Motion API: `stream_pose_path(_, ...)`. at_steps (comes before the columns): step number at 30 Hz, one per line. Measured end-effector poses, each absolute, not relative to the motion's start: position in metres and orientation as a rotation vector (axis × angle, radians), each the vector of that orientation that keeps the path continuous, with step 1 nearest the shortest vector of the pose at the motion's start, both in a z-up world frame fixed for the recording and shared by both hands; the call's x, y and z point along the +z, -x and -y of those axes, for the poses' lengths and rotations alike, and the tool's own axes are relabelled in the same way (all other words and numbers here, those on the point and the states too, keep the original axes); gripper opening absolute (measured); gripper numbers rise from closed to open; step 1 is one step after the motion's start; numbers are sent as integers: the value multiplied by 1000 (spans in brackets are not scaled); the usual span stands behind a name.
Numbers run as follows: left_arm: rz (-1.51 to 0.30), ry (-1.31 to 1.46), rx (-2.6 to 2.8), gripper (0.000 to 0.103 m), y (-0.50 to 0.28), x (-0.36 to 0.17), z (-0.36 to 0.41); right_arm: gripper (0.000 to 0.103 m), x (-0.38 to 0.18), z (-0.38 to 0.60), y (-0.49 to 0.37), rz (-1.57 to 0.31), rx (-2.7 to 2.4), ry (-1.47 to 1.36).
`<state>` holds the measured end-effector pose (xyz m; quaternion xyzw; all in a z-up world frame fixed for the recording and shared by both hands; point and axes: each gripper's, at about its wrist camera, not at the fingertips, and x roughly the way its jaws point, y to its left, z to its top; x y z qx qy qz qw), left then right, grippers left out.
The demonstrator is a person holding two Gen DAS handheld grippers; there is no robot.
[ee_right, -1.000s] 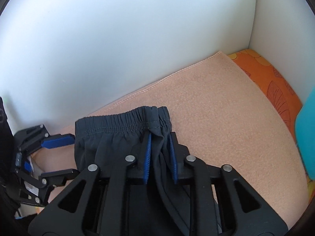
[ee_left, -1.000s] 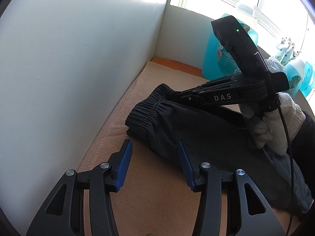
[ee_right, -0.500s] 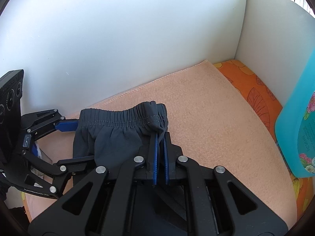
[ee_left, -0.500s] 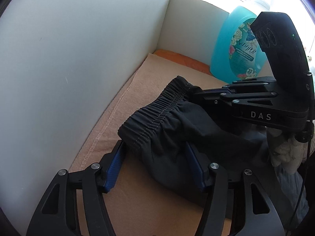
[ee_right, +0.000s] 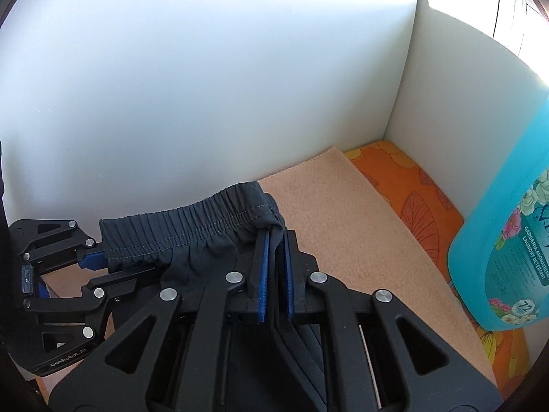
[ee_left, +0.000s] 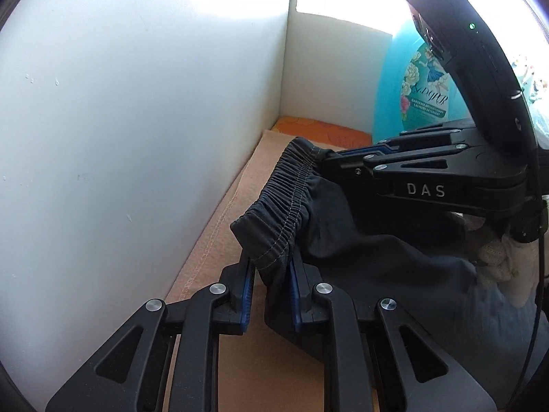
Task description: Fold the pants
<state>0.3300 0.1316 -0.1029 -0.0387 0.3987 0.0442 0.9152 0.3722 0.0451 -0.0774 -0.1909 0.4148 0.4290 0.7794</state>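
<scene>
White walls close the corner across the upper left of both views, and under them a peach blanket covers the surface, with an orange patterned cloth showing past its far edge at centre right of the right wrist view. A big turquoise detergent bottle stands at that view's right edge, clear of the work. The dark pants sit low and central in both views, bunched into a thick bundle on the blanket, and their elastic waistband is raised off it, stretched between the two tools. The left gripper, at the bottom centre of its own view, has its jaws closing narrowly on the near corner of the waistband, with cloth plainly between the blue pads. The right gripper, low in the middle of its view, has the other corner between its pads; those jaws are opening a little, yet the fabric looks pinched. A gloved hand shows at the right edge of the left wrist view. To my eye the legs look already doubled, so the job seems well along: what is left is carrying this waistband end over and laying it flat, though how many folds lie underneath I cannot tell.
</scene>
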Motion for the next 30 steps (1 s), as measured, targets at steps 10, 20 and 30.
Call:
stream_pose_path(10, -785, -8, 121, 42, -311, -90, -118, 32, -4, 101, -332, -804, 726, 273)
stream_pose_path(20, -661, -30, -62, 56, -230, -29, -61, 49, 48, 311, -186, -725, 364, 109)
stream_pose_path(30, -642, -161, -468, 56, -153, -20, 94, 52, 1, 529, -34, -774, -54, -184)
